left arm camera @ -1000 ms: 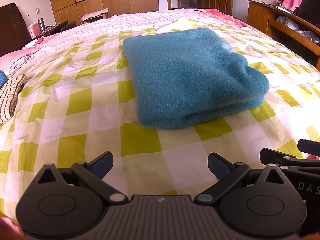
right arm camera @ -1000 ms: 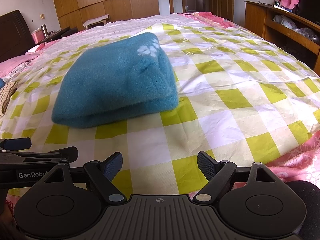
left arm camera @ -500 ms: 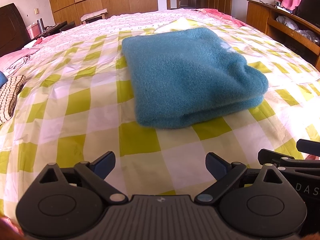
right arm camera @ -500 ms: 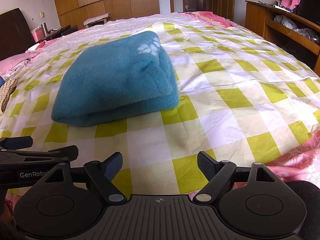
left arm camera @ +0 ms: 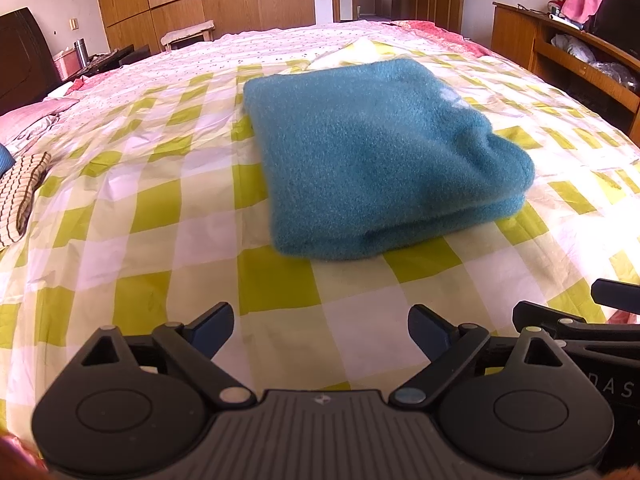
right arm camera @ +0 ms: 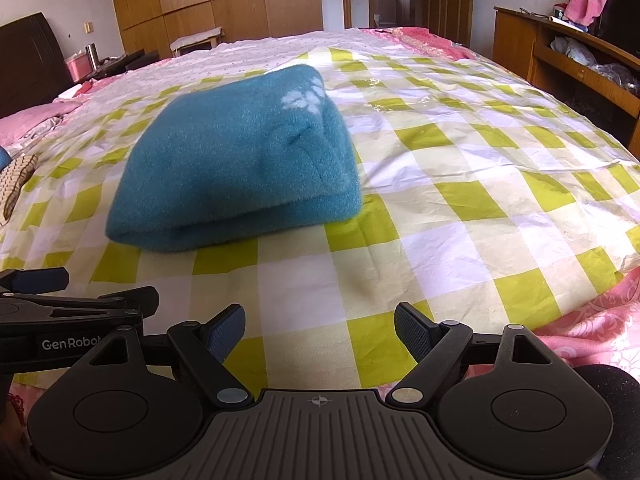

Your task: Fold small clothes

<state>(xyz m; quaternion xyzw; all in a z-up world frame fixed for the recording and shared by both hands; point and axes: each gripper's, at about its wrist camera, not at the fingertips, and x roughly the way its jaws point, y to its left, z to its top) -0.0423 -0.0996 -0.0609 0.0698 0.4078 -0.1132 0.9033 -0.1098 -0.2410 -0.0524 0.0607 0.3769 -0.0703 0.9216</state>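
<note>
A folded teal fleece garment (left arm camera: 372, 156) with a pale paw print lies on the yellow-and-white checked sheet (left arm camera: 168, 240) in the middle of the bed. It also shows in the right wrist view (right arm camera: 236, 160). My left gripper (left arm camera: 320, 330) is open and empty, low over the sheet in front of the garment and apart from it. My right gripper (right arm camera: 320, 330) is open and empty, just right of the left one, near the bed's front edge.
A striped brown-and-cream cloth (left arm camera: 20, 196) lies at the bed's left edge. A pink quilt edge (right arm camera: 592, 328) shows at front right. A wooden desk (left arm camera: 568, 56) stands on the right, wardrobes (left arm camera: 200, 0) at the back.
Both views have shifted only slightly; the garment sits a little nearer in view. Both grippers stay open and empty.
</note>
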